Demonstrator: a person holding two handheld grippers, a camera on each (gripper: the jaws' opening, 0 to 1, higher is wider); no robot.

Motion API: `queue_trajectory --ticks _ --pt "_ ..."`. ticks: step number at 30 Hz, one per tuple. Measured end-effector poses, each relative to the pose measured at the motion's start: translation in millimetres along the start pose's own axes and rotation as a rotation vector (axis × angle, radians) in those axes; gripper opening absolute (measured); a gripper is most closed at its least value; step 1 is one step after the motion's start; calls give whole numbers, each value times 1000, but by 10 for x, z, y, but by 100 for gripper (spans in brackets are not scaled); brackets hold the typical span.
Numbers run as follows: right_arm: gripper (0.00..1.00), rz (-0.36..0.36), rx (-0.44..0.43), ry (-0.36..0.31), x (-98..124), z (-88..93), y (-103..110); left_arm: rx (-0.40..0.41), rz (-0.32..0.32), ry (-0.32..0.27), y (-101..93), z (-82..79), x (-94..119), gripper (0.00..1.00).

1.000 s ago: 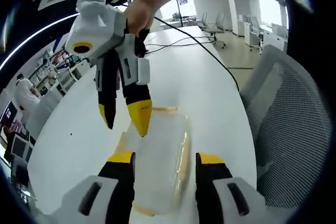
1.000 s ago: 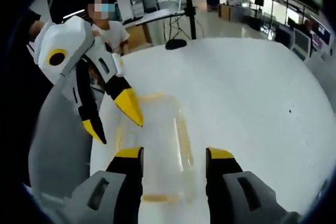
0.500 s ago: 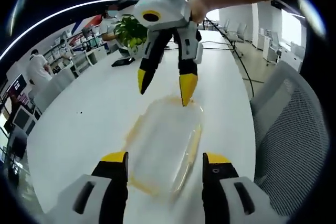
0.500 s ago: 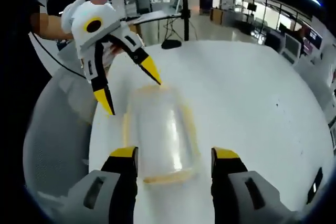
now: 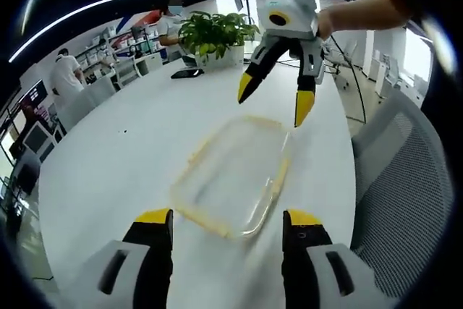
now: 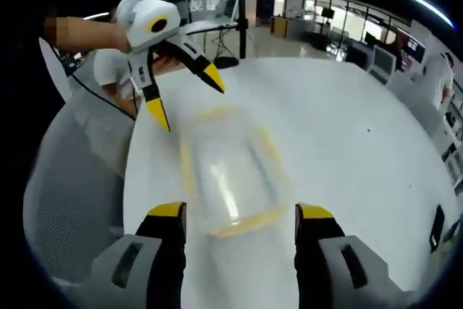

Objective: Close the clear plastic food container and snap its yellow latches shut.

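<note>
A clear plastic food container (image 5: 233, 174) with yellow latches along its rim lies flat on the white table (image 5: 130, 157), its lid on top. My left gripper (image 5: 226, 221) is open just short of its near end, touching nothing. My right gripper (image 5: 276, 106) hovers open above the container's far end in the left gripper view. In the right gripper view the same container (image 6: 230, 170) lies ahead of my open right gripper (image 6: 239, 216), and my left gripper (image 6: 187, 101) hangs open over its far left corner, held by a hand.
A grey mesh chair (image 5: 405, 193) stands at the table's right edge; the chair (image 6: 69, 186) is at the left in the right gripper view. A potted plant (image 5: 211, 34) and a dark phone (image 5: 187, 73) sit at the table's far end. Office desks and people are beyond.
Both grippers have drawn back and apart from the container, so each looks smaller in the other's view. The container lies where it was on the table.
</note>
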State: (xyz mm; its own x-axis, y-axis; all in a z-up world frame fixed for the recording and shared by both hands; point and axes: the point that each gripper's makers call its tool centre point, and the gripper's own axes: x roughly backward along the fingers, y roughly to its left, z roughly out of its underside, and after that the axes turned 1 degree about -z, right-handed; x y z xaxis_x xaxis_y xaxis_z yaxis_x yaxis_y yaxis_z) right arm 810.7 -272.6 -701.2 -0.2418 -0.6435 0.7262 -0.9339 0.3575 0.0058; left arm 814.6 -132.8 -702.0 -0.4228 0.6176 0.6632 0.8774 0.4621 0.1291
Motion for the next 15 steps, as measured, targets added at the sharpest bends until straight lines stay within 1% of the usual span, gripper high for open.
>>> queue_trajectory --ticks 4,7,9,12,15 --pt "57 42 -36 -29 -25 45 52 20 -7 0 -7 45 -32 56" --pt "57 76 -58 -35 -52 89 52 25 -12 6 -19 78 -67 55" --pt "56 79 -74 -46 -64 103 84 28 -17 9 -25 95 -88 54" --pt "56 90 -82 -43 -100 136 109 36 -28 13 -21 110 -114 52" --pt "53 96 -97 -54 -130 140 123 40 -35 14 -14 118 -133 48"
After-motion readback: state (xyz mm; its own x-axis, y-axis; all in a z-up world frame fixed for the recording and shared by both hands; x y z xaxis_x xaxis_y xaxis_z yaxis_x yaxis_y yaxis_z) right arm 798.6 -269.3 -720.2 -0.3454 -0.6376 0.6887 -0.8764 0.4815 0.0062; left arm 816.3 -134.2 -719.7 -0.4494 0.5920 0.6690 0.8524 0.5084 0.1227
